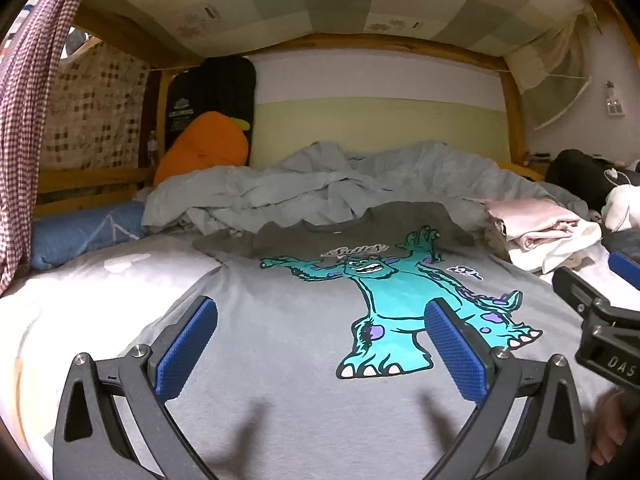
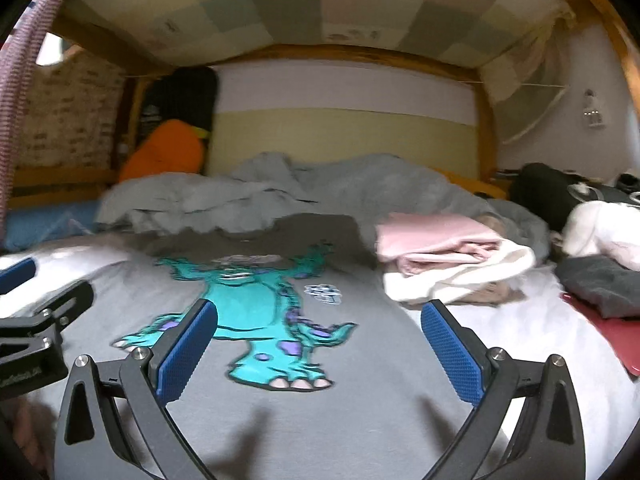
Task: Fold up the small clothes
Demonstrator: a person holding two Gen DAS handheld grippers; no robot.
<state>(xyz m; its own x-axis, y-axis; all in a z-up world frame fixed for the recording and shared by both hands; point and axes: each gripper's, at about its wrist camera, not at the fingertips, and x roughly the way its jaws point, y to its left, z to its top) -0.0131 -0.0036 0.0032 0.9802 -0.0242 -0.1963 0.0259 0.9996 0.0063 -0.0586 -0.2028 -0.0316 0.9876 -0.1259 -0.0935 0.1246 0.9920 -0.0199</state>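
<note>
A grey T-shirt [image 1: 288, 320] with a teal monster print lies flat, front up, on the bed, collar toward the far end; it also shows in the right wrist view [image 2: 360, 340]. My left gripper [image 1: 320, 320] is open and empty, hovering over the shirt's lower half. My right gripper [image 2: 319, 320] is open and empty, over the shirt's right side near its edge. The right gripper's fingers [image 1: 588, 300] show at the right edge of the left wrist view, and the left gripper's fingers [image 2: 52, 304] at the left edge of the right wrist view.
A stack of folded pink and white clothes [image 2: 448, 256] lies right of the shirt, also in the left wrist view [image 1: 540, 232]. A rumpled grey duvet [image 1: 340, 184] lies behind. An orange plush [image 1: 204, 148], dark clothes [image 2: 600, 288], a red item [image 2: 600, 340] and wooden bed frame surround.
</note>
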